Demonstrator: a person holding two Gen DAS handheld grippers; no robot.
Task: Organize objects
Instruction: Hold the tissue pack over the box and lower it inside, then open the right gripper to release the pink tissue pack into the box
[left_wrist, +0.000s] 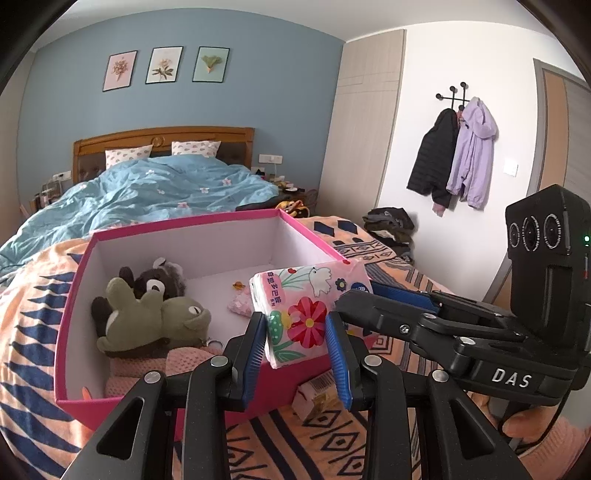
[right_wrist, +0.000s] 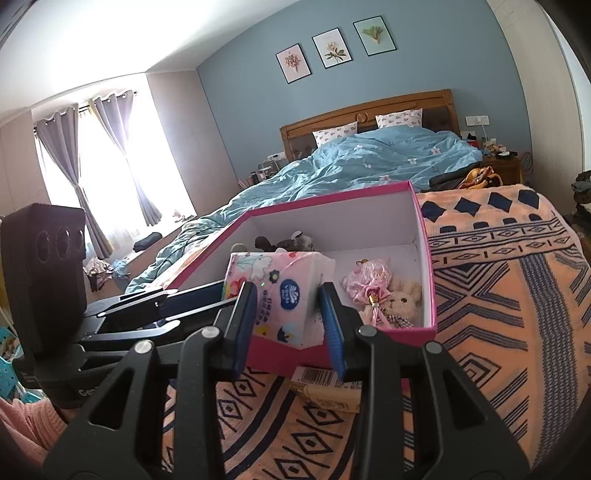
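1. Together, the left gripper (left_wrist: 297, 347) and the right gripper (right_wrist: 289, 325) are gripping one tissue pack (left_wrist: 308, 314), each with its blue pads pressed against opposite faces of it.
2. Two grips from two directions are likely keeping the soft pack from sagging or twisting while it is being carried.
3. It is hanging over the near rim of the pink box (left_wrist: 74, 288), above the corner, so dropping it inside looks like the step in hand.
4. Inside, plush toys (left_wrist: 147, 314) are lying at one end and a small bear with a pink wrapped item (right_wrist: 384, 295) at the other, leaving bare floor between.
5. Its wrapper is looking glossy and pale pink, printed with a red flower, a white bird and a blue round logo; it is dimpling slightly where the pads are pressing.
6. A small barcoded carton (right_wrist: 325, 387) is lying on the patterned orange blanket (right_wrist: 498, 332) just outside the box.
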